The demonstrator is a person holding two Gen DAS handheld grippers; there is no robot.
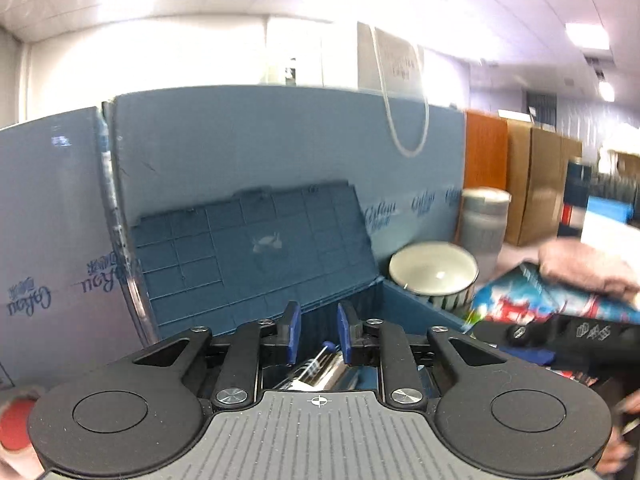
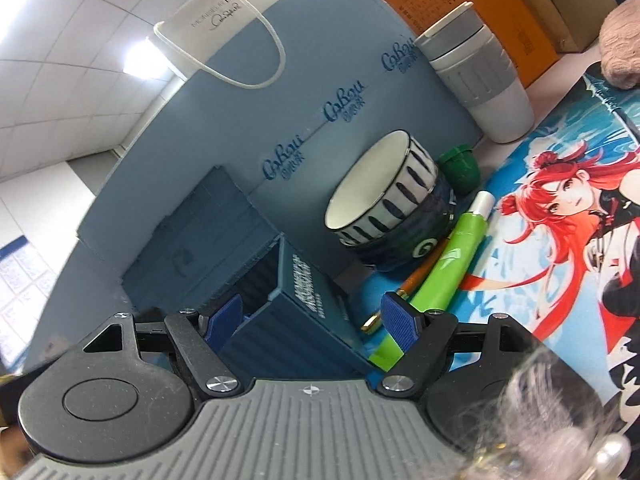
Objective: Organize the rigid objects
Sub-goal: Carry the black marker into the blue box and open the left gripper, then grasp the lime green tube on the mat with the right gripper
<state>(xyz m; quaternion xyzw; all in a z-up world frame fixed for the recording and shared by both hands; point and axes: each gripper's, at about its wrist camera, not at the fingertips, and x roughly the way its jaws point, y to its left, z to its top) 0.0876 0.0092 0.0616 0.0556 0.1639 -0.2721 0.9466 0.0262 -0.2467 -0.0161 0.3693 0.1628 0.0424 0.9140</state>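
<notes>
**Left fingers slightly apart over the box, right fingers astride its wall**

While my left gripper (image 1: 318, 334) hangs above the open blue storage box (image 1: 404, 300), its two blue pads stand a narrow gap apart with nothing pressed between them. Below and just behind the gap, down inside the box, lies a shiny metal object with a small blue knob (image 1: 320, 364); I cannot tell what it is. Beyond my fingertips the box's ribbed lid (image 1: 256, 248) leans back against a blue foam board (image 1: 248, 132). Past my right finger sits a white-lined bowl (image 1: 434, 272), with a grey-and-white tumbler (image 1: 484, 220) behind it. Far to that side my right gripper's black body (image 1: 580, 340) crosses the view over a colourful printed mat (image 1: 520, 296).

From the right wrist, my right gripper (image 2: 316, 318) stands wide. Its left pad (image 2: 226, 318) sits inside the box (image 2: 308, 308), the right pad (image 2: 400, 322) outside, and the box's corner wall rises between them; whether either pad presses the wall I cannot tell. Just beyond the right pad lie a green tube (image 2: 452, 256) and a thin brown brush (image 2: 416, 280). Ahead stands the striped bowl (image 2: 384, 208), a green cap (image 2: 460, 168) beside it, the tumbler (image 2: 480, 68) farther on.
</notes>
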